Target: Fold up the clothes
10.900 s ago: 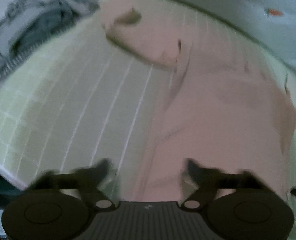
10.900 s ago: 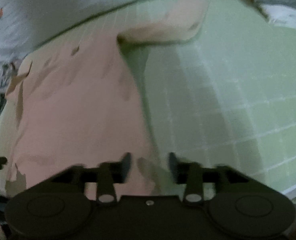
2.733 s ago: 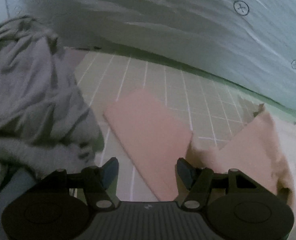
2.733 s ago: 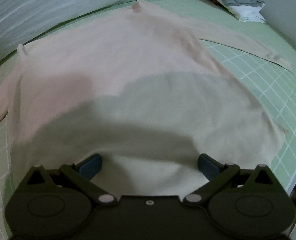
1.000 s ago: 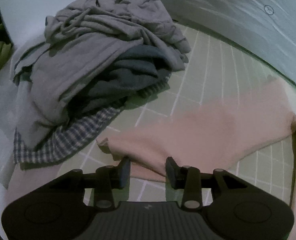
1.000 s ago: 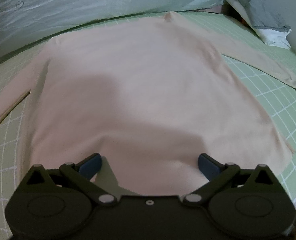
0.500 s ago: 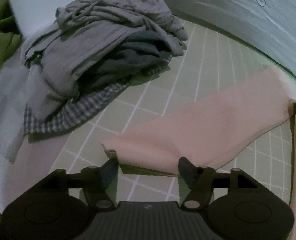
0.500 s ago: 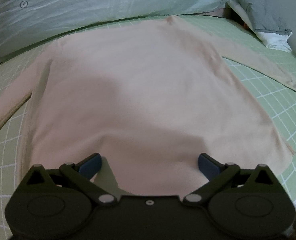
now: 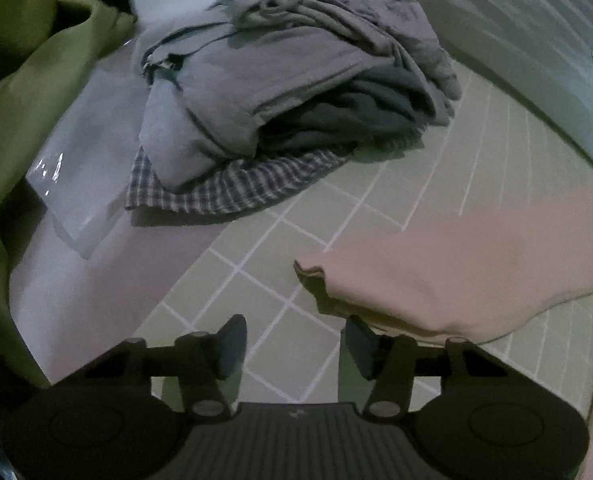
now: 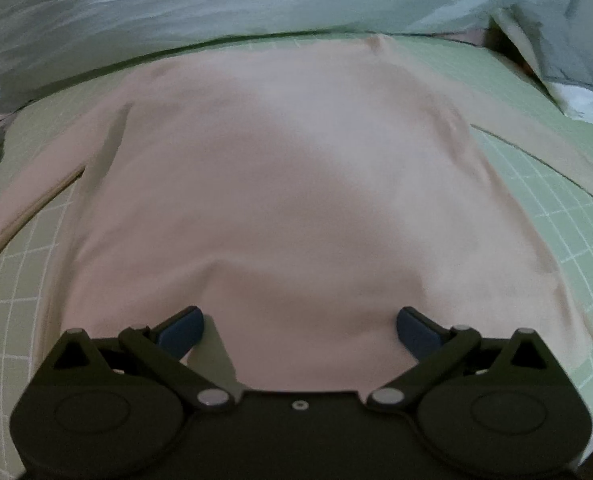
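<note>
A pale green gridded mat [image 9: 448, 184] covers the surface in the left wrist view, with a heap of grey clothes [image 9: 296, 68] on a checked cloth [image 9: 232, 188] in the upper middle of the frame and a green drape [image 9: 36, 80] down the left edge. The left gripper [image 9: 292, 344] sits at the bottom centre, its jaws apart and holding nothing. The cuff end of the pink sweater's sleeve [image 9: 436, 276] lies at lower right, just above the right-hand jaw and outside the gap between the two.

In the right wrist view the same mat [image 10: 556, 248] carries the pink sweater [image 10: 296, 184], spread flat and filling the middle of the frame, sleeves running off to left and right. A pale patterned bedcover [image 10: 216, 4] crosses the top. The right gripper [image 10: 300, 328] is at the bottom, jaws spread wide and empty, with the sweater's hem lying between and just above them.
</note>
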